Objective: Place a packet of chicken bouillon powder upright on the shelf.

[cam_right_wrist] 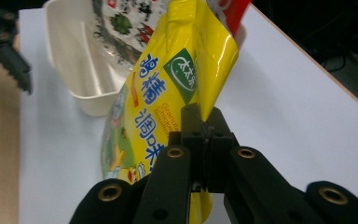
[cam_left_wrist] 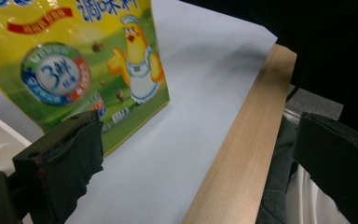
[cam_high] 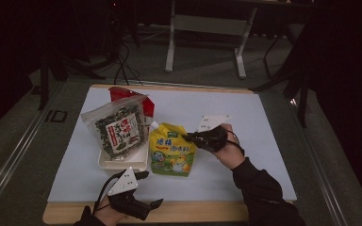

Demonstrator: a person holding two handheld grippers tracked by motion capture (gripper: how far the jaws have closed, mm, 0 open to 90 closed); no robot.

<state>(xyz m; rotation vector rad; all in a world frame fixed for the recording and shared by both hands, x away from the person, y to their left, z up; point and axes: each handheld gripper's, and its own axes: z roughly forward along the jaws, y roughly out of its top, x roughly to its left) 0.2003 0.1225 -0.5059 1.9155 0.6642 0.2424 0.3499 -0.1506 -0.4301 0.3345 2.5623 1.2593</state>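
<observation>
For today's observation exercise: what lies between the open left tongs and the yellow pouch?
Bare white table sheet, plus a corner of the cream tray, as the left gripper view shows. The left tongs stand apart from the yellow pouch.

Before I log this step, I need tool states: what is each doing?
Left tool: open, holding nothing, near the table's front edge.
Right tool: closed on the yellow pouch.
</observation>
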